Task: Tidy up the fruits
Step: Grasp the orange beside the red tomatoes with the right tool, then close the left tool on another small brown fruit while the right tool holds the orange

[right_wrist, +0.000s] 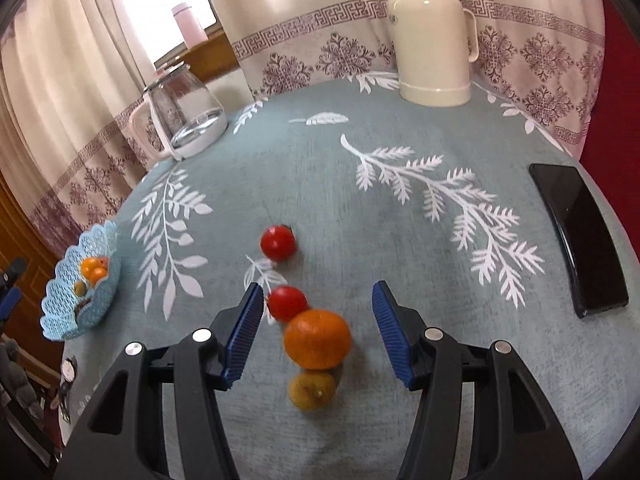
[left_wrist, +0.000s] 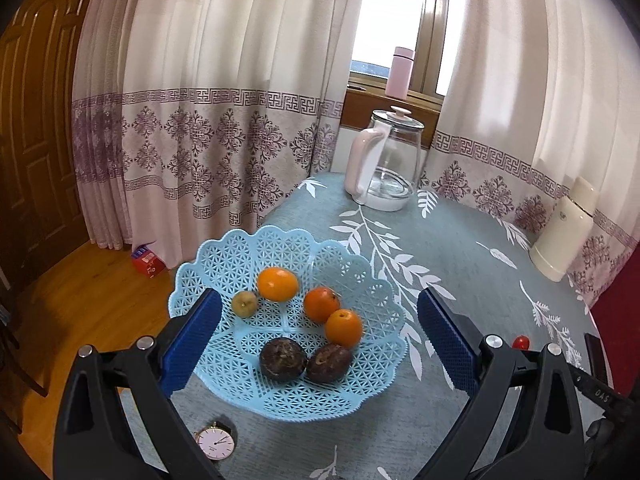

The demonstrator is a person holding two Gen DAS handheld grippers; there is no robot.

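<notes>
A light-blue lattice basket (left_wrist: pixel 224 256) sits on the table's left edge and holds three oranges (left_wrist: pixel 277 283), a small yellow-green fruit (left_wrist: pixel 244 302) and two dark brown fruits (left_wrist: pixel 282 358). My left gripper (left_wrist: pixel 316 340) hovers open above it, fingers either side. In the right wrist view my right gripper (right_wrist: pixel 318 330) stands open around an orange (right_wrist: pixel 318 339) on the cloth. A red tomato (right_wrist: pixel 286 303) touches that orange's far side, a yellowish fruit (right_wrist: pixel 312 390) lies just behind it, and a second tomato (right_wrist: pixel 277 242) sits farther off. The basket (right_wrist: pixel 64 320) shows at far left.
A glass kettle (left_wrist: pixel 386 160) and a cream thermos (right_wrist: pixel 430 36) stand at the table's back. A black phone (right_wrist: pixel 580 236) lies at the right edge, a wristwatch (left_wrist: pixel 216 442) near the front left. Curtains hang behind; a red box (left_wrist: pixel 147 262) is on the floor.
</notes>
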